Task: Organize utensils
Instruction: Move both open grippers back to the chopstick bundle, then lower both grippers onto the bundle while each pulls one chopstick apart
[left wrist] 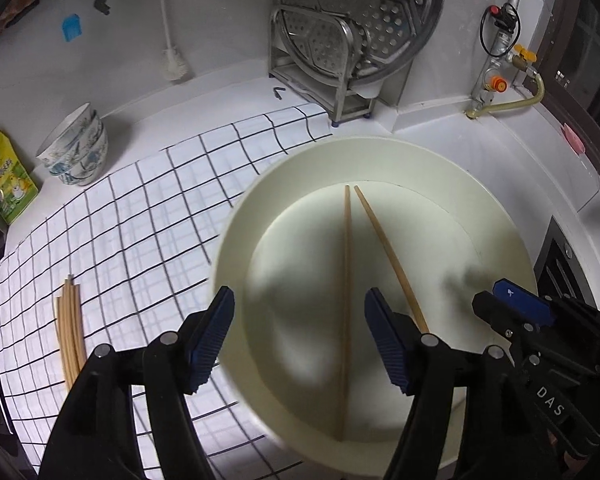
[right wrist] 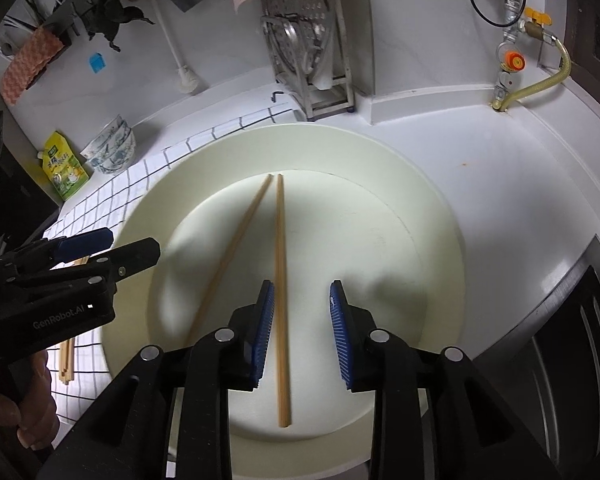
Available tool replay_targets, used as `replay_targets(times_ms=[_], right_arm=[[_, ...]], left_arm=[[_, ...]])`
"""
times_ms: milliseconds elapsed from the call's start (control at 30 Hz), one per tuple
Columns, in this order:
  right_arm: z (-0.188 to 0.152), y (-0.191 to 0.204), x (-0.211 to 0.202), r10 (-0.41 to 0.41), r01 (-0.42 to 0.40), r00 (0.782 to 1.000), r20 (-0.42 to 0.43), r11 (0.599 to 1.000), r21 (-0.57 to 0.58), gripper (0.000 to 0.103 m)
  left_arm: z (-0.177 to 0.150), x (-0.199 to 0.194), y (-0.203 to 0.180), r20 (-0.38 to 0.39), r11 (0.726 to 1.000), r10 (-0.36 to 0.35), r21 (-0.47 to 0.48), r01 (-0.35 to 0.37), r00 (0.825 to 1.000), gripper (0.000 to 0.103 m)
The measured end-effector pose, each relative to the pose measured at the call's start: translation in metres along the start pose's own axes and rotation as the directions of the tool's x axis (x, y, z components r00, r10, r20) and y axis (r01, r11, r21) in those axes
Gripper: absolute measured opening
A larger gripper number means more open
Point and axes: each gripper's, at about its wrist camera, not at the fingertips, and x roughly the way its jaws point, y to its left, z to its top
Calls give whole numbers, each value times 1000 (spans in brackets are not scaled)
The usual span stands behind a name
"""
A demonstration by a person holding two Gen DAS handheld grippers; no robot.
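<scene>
Far left on the checked cloth (left wrist: 148, 208): a bundle of pale chopsticks (left wrist: 70, 332), lying lengthwise, untouched, well apart from both grippers.

Left gripper (left wrist: 300, 340): jaws spread, nothing pinched. It hangs over the near-left rim of the cream plate (left wrist: 480, 216). One chopstick of the pair on the plate (left wrist: 347, 280) passes between its fingers in this view, nearer the right finger; no pad presses on it.

Plate contents: two brown chopsticks, far tips nearly touching, near ends splayed into a narrow V. Long axes run away from the grippers, roughly along their pointing lines.

Right gripper (right wrist: 302, 332): jaws partly apart, holding nothing. The straighter chopstick (right wrist: 280, 280) lies just beside its left pad (right wrist: 262, 332); contact cannot be told.

Judgement: both sticks look released on the plate. The next pick is likely from the bundle, which lies to the left, so the left hand is nearer. The bundle's axis roughly matches that gripper's heading, so a closing pinch should cross it.
</scene>
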Motion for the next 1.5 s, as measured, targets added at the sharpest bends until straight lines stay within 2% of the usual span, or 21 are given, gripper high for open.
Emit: replay_targets(times_ms=[67, 367, 567, 700, 1000, 1200, 1300, 1367, 1500], right_arm=[[0, 9, -4, 2, -2, 1000, 8, 1000, -7, 32], [-2, 68, -18, 44, -42, 999, 23, 997, -71, 36], [-4, 121, -15, 88, -85, 996, 12, 986, -146, 37], [-8, 156, -9, 115, -114, 993, -3, 974, -198, 40], [-24, 219, 17, 163, -177, 984, -75, 946, -270, 45], [-40, 258, 45, 183, -216, 974, -136, 931, -293, 50], [-49, 273, 62, 170, -216, 970, -171, 930, -297, 59], [-55, 281, 71, 139, -192, 974, -182, 928, -319, 59], [-64, 291, 87, 133, -193, 970, -204, 931, -309, 59]], left_arm=[[-2, -8, 8, 9, 1000, 5, -11, -5, 1000, 69], [-21, -48, 66, 53, 996, 68, -61, -64, 996, 71], [-41, -65, 114, 55, 986, 117, -128, -110, 992, 71], [-58, -71, 150, 46, 973, 143, -188, -132, 989, 76], [-99, -77, 221, 2, 936, 210, -291, -201, 978, 77], [-127, -73, 259, -46, 914, 239, -326, -240, 970, 78], [-140, -67, 273, -74, 910, 240, -331, -251, 968, 80], [-146, -64, 279, -87, 906, 243, -334, -258, 966, 82], [-158, -55, 290, -105, 906, 238, -334, -259, 966, 82]])
